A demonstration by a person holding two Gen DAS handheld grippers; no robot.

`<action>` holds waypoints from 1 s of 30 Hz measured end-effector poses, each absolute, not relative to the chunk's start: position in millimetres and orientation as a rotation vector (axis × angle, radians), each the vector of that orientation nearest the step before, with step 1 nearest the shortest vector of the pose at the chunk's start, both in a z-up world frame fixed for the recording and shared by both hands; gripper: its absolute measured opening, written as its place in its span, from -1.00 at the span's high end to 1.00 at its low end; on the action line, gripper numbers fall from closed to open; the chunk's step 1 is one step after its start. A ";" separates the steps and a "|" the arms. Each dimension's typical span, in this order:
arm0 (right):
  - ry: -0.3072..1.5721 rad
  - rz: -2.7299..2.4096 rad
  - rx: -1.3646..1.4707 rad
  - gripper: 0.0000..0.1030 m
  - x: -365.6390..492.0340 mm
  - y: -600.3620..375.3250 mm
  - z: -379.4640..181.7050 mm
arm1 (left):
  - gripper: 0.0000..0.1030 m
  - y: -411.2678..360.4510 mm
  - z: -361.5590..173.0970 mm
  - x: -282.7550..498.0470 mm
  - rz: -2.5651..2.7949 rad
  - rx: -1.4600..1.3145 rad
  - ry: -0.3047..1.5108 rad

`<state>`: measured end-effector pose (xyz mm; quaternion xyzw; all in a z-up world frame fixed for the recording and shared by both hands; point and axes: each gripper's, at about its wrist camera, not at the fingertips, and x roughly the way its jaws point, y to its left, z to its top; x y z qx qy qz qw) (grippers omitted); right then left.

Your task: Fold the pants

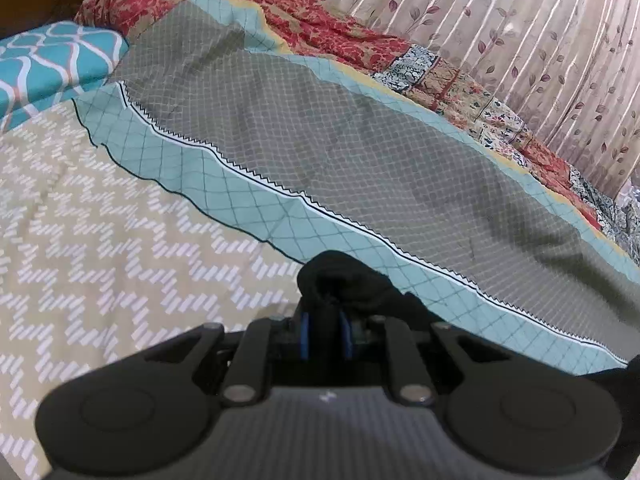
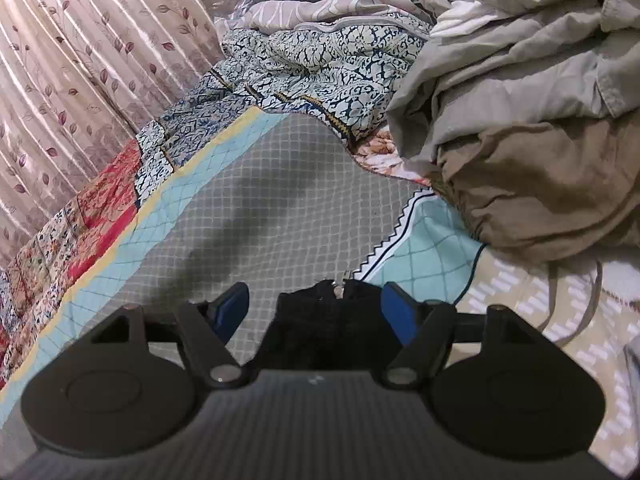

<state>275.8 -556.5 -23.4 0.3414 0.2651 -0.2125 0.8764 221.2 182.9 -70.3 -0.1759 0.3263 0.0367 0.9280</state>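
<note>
Black pants [image 1: 340, 280]: bunched fold pinched in left tongs [image 1: 324, 330], fingers nearly together, clenched on cloth. Right view: pants [image 2: 332, 320] with zipper lie between right tongs [image 2: 316, 308], fingers wide apart, released, cloth not clamped. Beneath and ahead of both: bed [image 1: 100, 216], grey-teal blanket [image 1: 320, 128]. Beyond: quilt [image 1: 328, 28], curtain [image 1: 520, 20]. Right of right tongs: clothes heap [image 2: 532, 128].

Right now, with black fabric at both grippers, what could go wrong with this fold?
1. The right gripper is open around the black pants, so that end may drop.
2. The left gripper pinches only a small bunch of the pants, which may slip or fold crooked.
3. The pile of beige clothes lies close and could snag.
</note>
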 end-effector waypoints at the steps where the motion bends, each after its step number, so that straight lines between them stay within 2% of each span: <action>1: 0.573 -0.442 0.718 -0.46 282.8 -559.0 -29.0 | 0.73 182.2 -70.0 220.2 0.075 -0.363 0.665; 6: 0.663 -0.433 0.641 -0.46 322.6 -535.1 -24.1 | 0.73 182.0 -60.8 207.6 0.062 -0.375 0.621; 11: 0.842 -0.489 0.587 -0.45 381.5 -504.2 -49.7 | 0.73 180.0 -45.2 178.1 0.038 -0.351 0.568; 14: 0.894 -0.580 0.501 -0.31 397.3 -494.3 -68.9 | 0.73 179.0 -34.8 159.6 0.019 -0.311 0.549; 15: 0.883 -0.603 0.447 -0.03 397.3 -490.1 -69.4 | 0.73 178.4 -31.4 155.3 0.013 -0.297 0.545; 16: 0.877 -0.601 0.403 0.57 396.5 -487.4 -69.4 | 0.73 177.4 -27.4 149.6 0.005 -0.275 0.538; 17: 0.878 -0.569 0.416 0.87 393.1 -490.4 -68.4 | 0.73 176.5 -23.7 145.2 -0.002 -0.257 0.530; 23: 0.643 -0.503 0.673 0.87 303.7 -533.7 -23.6 | 0.73 174.6 -3.6 118.2 -0.012 -0.259 0.491; 30: 0.404 -0.381 0.870 0.87 108.7 -573.5 17.6 | 0.73 184.1 15.2 50.1 -0.018 -0.272 0.452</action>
